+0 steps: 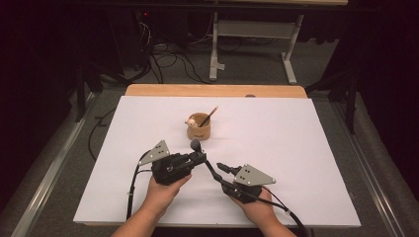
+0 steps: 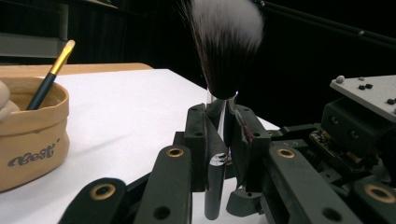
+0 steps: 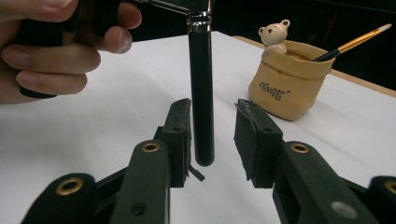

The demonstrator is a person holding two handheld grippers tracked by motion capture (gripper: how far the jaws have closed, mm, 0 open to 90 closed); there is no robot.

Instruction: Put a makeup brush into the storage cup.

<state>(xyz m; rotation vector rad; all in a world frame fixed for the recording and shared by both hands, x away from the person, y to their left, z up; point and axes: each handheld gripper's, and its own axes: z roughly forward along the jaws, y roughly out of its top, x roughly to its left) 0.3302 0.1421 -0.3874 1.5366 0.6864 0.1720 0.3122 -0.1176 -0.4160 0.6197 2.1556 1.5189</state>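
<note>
A black-handled makeup brush (image 1: pixel 196 146) with a fluffy dark and white head (image 2: pixel 226 42) stands upright. My left gripper (image 1: pixel 201 157) (image 2: pixel 219 126) is shut on it just below the bristles. Its long black handle (image 3: pixel 201 93) hangs down between the jaws of my right gripper (image 1: pixel 221 168) (image 3: pixel 212 135). Those jaws stand open: the handle lies close to the left pad, with a clear gap to the right pad. A tan pouch-shaped pot (image 1: pixel 198 127) (image 2: pixel 30 135) (image 3: pixel 285 88) sits beyond, holding a thin gold-tipped brush (image 1: pixel 208 116) (image 3: pixel 355 43) and a small bear figure (image 3: pixel 274 35).
Both hands work over a white sheet (image 1: pixel 296 148) on a wooden table, near its front middle. The left hand (image 3: pixel 56 51) shows close in the right gripper view. Cables and a metal frame (image 1: pixel 257 29) lie on the floor behind the table.
</note>
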